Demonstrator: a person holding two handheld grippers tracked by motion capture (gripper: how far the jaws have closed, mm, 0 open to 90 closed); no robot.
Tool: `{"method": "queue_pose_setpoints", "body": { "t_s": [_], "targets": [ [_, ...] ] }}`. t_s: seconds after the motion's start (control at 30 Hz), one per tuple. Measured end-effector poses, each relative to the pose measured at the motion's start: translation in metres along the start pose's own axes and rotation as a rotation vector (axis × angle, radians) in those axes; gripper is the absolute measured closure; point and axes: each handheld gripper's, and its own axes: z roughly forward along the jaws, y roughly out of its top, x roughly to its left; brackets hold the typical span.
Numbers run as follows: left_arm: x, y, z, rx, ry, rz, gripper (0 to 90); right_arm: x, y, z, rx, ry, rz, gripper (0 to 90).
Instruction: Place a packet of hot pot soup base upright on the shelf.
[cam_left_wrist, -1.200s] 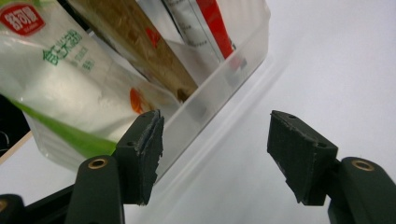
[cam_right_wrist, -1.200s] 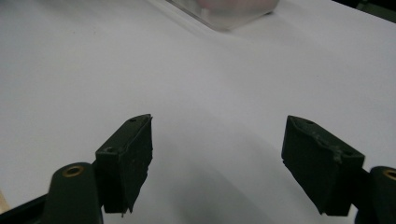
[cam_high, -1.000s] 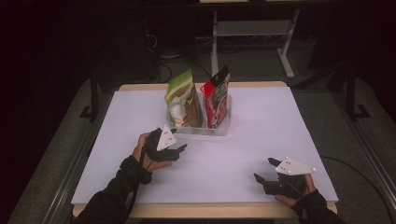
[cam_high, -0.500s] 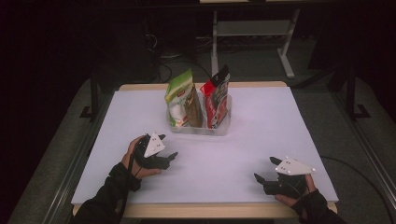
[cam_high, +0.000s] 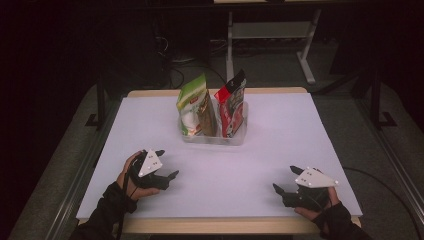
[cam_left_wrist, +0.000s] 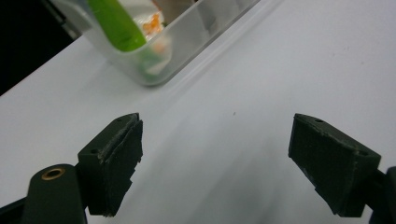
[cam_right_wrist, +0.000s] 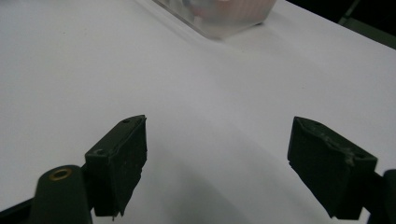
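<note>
Here, from the high view, the bin (cam_high: 214, 134) with its two pouches sits far-centre on the counter (cam_high: 300, 145), nearer the left claw (cam_high: 167, 175) than the right claw (cam_high: 280, 192). In the left gripper view the bin (cam_left_wrist: 187, 51) lies ahead and left of jaws that have just been opening, nothing between them. In the right gripper view the bin (cam_right_wrist: 224, 18) is far ahead, jaws apart and bare.

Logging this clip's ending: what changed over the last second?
The left gripper drew back from the clear bin toward the near left edge, its jaws just opening, nothing between them. The right gripper, the bin, the green pouch and the red pouch stayed put.
</note>
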Motion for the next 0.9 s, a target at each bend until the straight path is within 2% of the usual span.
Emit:
{"method": "queue_pose_setpoints", "body": {
  "t_s": [0.27, 0.47, 0.7, 0.9],
  "targets": [
    [0.004, -0.018, -0.016, 0.007, 0.017, -0.021, 16.8, 0.0, 0.001, -0.001, -0.001, -0.009, -0.011, 19.1],
    [0.009, -0.032, -0.027, 0.019, 0.037, -0.055, 16.8, -0.001, 0.001, -0.001, -0.001, -0.017, -0.008, 19.1],
    [0.021, -0.054, -0.044, 0.031, 0.081, -0.146, 17.1, -0.003, 0.001, 0.001, 0.004, -0.025, -0.004, 19.1],
    [0.028, -0.067, -0.058, 0.005, 0.105, -0.228, 18.6, -0.004, 0.002, 0.001, 0.0, -0.028, -0.001, 19.1]
  ]
}}
